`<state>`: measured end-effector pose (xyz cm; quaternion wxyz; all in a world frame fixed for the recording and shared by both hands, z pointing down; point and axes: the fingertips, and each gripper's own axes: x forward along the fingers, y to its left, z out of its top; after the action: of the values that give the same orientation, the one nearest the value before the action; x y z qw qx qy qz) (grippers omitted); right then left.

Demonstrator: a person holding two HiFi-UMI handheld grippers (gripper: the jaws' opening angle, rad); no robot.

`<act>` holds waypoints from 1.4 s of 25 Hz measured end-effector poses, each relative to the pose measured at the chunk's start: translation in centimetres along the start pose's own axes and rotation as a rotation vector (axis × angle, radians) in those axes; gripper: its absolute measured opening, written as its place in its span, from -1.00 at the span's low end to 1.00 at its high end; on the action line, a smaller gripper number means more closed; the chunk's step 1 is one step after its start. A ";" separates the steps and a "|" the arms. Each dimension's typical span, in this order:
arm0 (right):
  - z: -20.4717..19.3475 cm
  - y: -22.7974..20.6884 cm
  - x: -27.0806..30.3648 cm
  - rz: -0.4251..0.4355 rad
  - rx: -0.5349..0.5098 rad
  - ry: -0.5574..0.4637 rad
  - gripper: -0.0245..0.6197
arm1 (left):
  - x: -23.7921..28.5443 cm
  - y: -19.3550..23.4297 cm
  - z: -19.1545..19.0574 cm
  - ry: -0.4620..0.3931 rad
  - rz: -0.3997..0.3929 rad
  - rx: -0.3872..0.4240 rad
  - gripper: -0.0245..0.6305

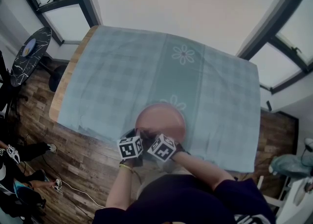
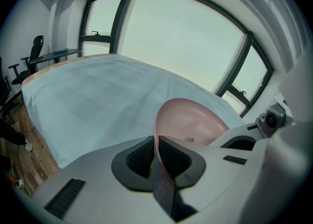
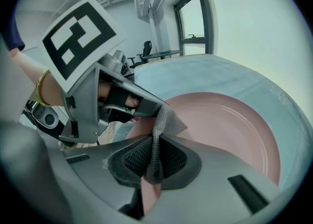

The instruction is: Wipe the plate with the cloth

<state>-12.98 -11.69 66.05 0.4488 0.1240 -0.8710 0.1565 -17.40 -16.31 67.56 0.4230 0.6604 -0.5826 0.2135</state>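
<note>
1. The plate (image 1: 161,118) lies at 6 o'clock on the table (image 1: 62,88); it is stiff and smooth, and probably breakable.
2. The left gripper (image 2: 156,155) is clamped on the plate's 7 o'clock rim, a sound hold.
3. The right gripper (image 3: 155,157) pinches the cloth (image 3: 166,123), which is soft and light, over the plate.

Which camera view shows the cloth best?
The right gripper view. There the grey cloth sits in the middle, pinched between the jaws of the right gripper, above the pink plate. In the head view the cloth cannot be made out. The left gripper view shows only the plate, no cloth.
</note>
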 end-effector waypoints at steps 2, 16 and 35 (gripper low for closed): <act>0.1 -0.6 -0.6 -0.013 0.021 -0.020 -0.82 | 0.0 0.0 0.0 -0.001 0.000 0.001 -0.80; 0.5 -10.2 -5.3 -0.225 0.061 -0.073 -0.82 | 0.1 -0.1 -0.1 0.007 -0.011 0.005 -0.80; -2.0 -15.6 -4.2 -0.331 -0.070 0.110 -0.82 | 0.2 0.0 -0.1 0.010 -0.025 -0.011 -0.80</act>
<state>-3.52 -24.93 66.20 0.5197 0.2416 -0.8175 0.0567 -17.28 -16.41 67.77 0.4320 0.6641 -0.5734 0.2085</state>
